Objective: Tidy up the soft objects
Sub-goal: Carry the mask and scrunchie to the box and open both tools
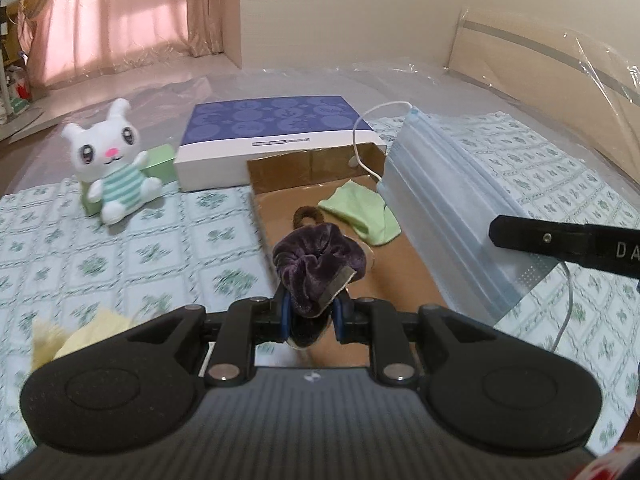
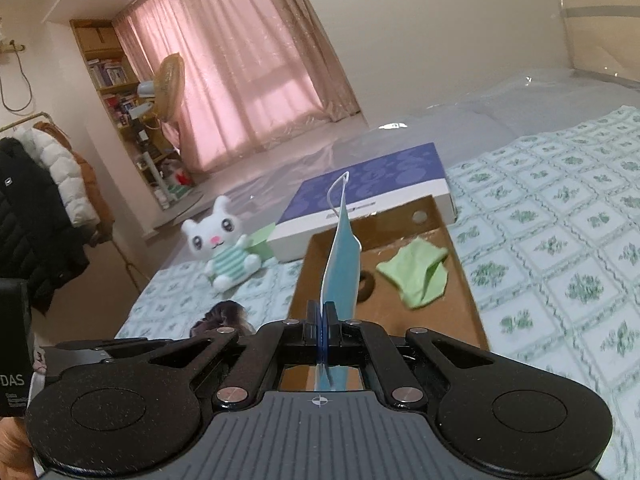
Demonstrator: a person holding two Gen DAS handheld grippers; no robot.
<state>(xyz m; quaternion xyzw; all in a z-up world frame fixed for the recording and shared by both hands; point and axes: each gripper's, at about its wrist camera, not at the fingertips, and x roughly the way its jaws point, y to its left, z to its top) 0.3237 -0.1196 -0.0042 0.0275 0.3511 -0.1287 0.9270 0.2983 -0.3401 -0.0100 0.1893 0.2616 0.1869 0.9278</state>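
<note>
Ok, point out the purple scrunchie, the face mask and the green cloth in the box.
purple scrunchie (image 1: 316, 264), left wrist view, on its velvet folds.
face mask (image 2: 340, 264), right wrist view, on its blue pleated body.
green cloth (image 2: 416, 274), right wrist view, on its middle.

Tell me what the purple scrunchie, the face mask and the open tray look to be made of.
Purple scrunchie: velvet-like fabric, soft sheen on gathered folds.
Face mask: thin pale blue non-woven sheet, pleated, with a white elastic loop; probably disposable.
Open tray: plain brown cardboard by its matte surface and folded walls.
</note>
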